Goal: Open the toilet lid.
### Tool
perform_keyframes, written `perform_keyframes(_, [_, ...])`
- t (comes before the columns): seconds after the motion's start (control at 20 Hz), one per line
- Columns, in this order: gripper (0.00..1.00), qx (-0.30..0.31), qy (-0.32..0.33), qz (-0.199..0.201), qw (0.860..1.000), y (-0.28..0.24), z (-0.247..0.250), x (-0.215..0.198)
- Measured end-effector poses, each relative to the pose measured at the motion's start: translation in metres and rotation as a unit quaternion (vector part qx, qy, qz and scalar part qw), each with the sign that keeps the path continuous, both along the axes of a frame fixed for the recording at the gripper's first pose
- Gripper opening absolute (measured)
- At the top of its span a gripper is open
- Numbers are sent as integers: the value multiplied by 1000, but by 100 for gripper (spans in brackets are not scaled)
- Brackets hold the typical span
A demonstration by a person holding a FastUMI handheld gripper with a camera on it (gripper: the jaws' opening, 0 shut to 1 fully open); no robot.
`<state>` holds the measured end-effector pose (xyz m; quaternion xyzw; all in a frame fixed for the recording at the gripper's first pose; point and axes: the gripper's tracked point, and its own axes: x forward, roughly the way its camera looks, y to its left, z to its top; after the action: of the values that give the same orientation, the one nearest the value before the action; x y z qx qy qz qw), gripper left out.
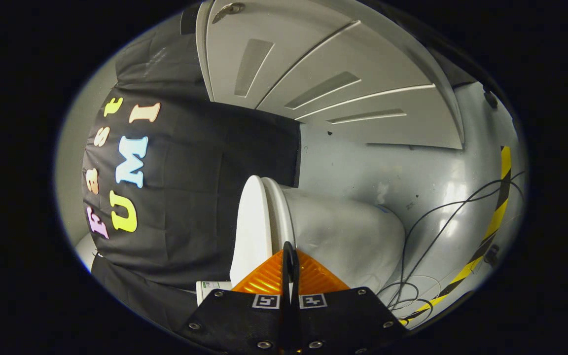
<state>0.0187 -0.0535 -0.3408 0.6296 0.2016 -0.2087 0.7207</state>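
The view is rolled on its side. A white toilet stands just ahead of the fingers, its lid (250, 224) lying closed flat against the seat rim (278, 217). The bowl (348, 239) bulges out on the far side of that rim. My gripper (289, 252) is shut, both fingers pressed together with nothing seen between them. Their joined tip sits right at the seam between the rim and the bowl; whether it touches the toilet I cannot tell.
Dark cables (432, 222) loop over the glossy grey floor (387, 167) beside the bowl. A yellow-and-black tape stripe (497, 214) runs along the floor's far side. A grey panelled door (313, 64) lies beyond. A small white labelled box (212, 288) sits by the lid.
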Motion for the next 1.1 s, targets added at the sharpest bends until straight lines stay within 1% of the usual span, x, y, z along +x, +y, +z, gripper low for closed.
perform_keyframes(0.1, [0, 0, 9, 2, 1000, -1, 1, 1])
perform_keyframes(0.25, [0, -3, 5, -2, 1000, -2, 13, 2])
perform_keyframes(0.65, [0, -24, -10, 16, 1000, -1, 49, 7])
perform_keyframes(0.9, [0, -56, -25, 36, 997, 1, 77, 11])
perform_keyframes(1.1, [0, -70, -36, 42, 996, 4, 96, 15])
